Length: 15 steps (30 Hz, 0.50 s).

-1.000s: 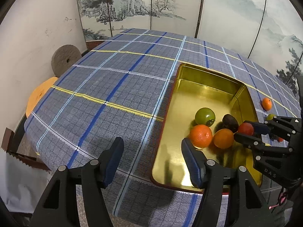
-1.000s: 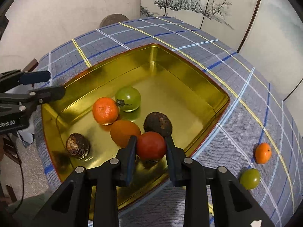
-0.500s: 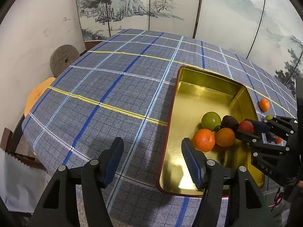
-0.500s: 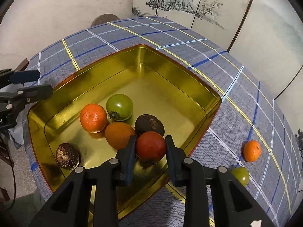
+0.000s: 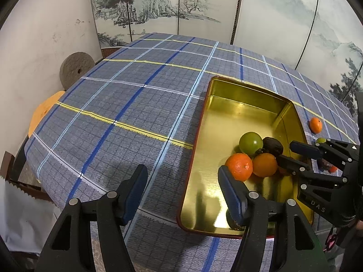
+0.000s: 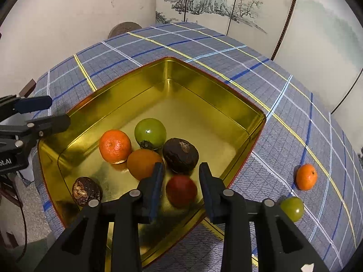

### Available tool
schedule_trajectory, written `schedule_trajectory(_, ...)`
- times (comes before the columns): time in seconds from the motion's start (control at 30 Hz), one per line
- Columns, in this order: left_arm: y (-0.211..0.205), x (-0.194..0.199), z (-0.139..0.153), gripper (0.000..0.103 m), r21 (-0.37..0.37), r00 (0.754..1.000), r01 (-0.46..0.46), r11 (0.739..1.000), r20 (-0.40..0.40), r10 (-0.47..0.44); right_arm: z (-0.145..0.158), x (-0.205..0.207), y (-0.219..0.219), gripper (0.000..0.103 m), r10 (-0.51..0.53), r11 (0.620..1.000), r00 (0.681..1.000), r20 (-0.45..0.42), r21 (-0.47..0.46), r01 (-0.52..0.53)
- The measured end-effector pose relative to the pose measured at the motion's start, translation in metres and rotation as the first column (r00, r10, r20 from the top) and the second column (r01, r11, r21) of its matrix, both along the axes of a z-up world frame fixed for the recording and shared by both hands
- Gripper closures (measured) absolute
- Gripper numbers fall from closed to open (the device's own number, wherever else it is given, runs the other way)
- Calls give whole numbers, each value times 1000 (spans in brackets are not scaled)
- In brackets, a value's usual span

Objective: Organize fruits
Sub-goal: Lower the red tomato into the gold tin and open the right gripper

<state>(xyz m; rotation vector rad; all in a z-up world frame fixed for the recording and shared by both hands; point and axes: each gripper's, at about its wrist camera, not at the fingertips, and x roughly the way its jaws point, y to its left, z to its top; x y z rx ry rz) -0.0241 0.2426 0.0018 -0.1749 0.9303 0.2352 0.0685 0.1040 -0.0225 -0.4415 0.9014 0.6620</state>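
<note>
A gold tray [image 6: 204,90] on the plaid cloth holds a mandarin [image 6: 115,146], a green fruit [image 6: 150,131], a smooth orange fruit [image 6: 144,163] and two dark brown fruits [image 6: 180,155] [image 6: 86,190]. My right gripper [image 6: 181,167] hangs over the tray's near corner and its jaws are opening. A blurred red fruit [image 6: 181,190] lies between and below them, with a gap on each side. On the cloth to the right of the tray lie another mandarin [image 6: 306,176] and a green fruit [image 6: 292,208]. My left gripper [image 5: 181,181] stands open and empty by the tray's left rim [image 5: 197,140].
A painted folding screen [image 5: 272,22] and a white wall close in the table at the back. Past the table's left edge, a round stone disc [image 5: 76,68] leans on the wall above an orange stool [image 5: 42,113]. Bare plaid cloth [image 5: 124,104] lies left of the tray.
The right jaws have parted from the red fruit, which has dropped lower between them. The left gripper stays open and has hardly moved.
</note>
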Motion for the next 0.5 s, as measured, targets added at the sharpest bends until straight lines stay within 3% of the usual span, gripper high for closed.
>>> schedule_trajectory(0.23,-7,2,1,37,-7,1000,3,1000,10,-2,8,-7,-6,54,6,998,1000,-14,58,-5)
schedule_trajectory(0.5,-31,9,9,37,-25,999,43,999,28,-42,33,-16,-48,54,-44,988,999,12,148,42)
